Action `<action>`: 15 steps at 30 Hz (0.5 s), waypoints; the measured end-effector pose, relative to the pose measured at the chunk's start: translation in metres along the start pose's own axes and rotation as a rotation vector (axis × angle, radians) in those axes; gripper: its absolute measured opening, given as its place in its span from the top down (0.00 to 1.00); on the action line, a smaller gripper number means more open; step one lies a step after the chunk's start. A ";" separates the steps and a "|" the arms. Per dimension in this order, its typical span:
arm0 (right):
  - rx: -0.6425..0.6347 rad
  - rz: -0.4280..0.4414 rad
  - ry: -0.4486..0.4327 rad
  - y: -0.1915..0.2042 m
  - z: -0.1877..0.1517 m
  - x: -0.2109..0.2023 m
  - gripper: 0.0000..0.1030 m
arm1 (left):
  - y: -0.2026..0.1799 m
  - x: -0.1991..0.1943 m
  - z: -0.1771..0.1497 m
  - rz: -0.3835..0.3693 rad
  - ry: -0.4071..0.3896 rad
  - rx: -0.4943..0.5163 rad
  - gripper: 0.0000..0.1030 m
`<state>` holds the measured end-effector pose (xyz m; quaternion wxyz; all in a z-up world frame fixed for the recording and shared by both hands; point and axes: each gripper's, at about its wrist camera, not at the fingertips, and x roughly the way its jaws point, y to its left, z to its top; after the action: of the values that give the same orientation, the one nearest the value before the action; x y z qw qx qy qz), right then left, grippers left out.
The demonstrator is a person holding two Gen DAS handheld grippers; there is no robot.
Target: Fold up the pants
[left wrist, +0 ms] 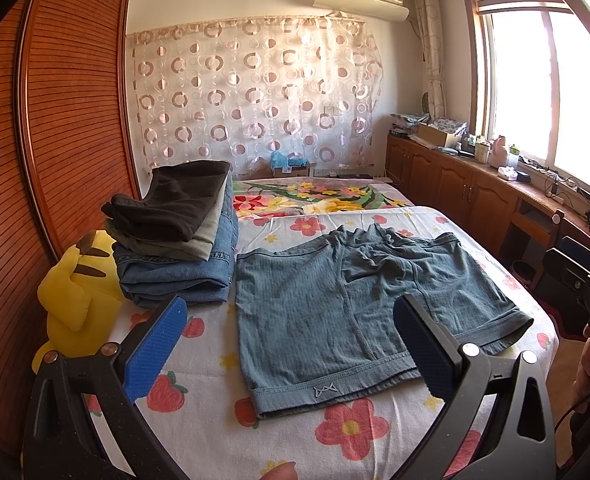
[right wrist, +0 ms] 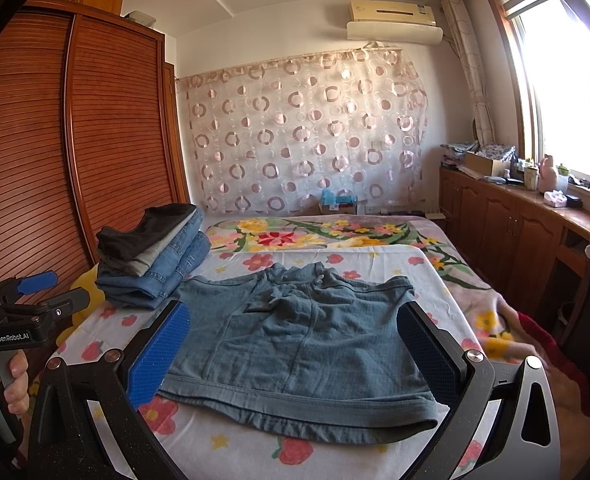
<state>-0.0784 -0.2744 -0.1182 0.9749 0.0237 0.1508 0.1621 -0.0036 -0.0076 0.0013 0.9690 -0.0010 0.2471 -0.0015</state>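
Grey-blue shorts (left wrist: 335, 312) lie spread flat on the flower-print bed sheet (left wrist: 199, 428), leg hems toward me and waistband away. My left gripper (left wrist: 291, 316) hovers open above the near left part of the shorts, holding nothing. In the right wrist view the same shorts (right wrist: 295, 344) fill the gap of my right gripper (right wrist: 293, 326), which is open and empty over their near edge. The left gripper (right wrist: 51, 288) also shows at the far left of that view, held by a hand (right wrist: 11, 376).
A stack of folded jeans and dark clothes (left wrist: 183, 240) sits at the shorts' left, with a yellow plush toy (left wrist: 79, 300) beside it. A slatted wooden wardrobe (left wrist: 55, 120) runs along the left. Wooden cabinets (left wrist: 475, 192) under the window line the right.
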 end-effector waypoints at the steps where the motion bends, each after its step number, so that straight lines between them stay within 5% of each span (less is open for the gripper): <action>1: 0.000 0.001 0.000 0.000 0.000 0.000 0.00 | 0.000 0.000 0.000 0.000 -0.001 0.000 0.00; 15: -0.003 0.005 0.031 -0.001 -0.002 0.006 0.00 | 0.001 0.005 -0.003 -0.001 0.029 -0.005 0.00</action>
<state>-0.0732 -0.2734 -0.1224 0.9721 0.0201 0.1655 0.1650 -0.0007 -0.0068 -0.0034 0.9653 -0.0034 0.2612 -0.0015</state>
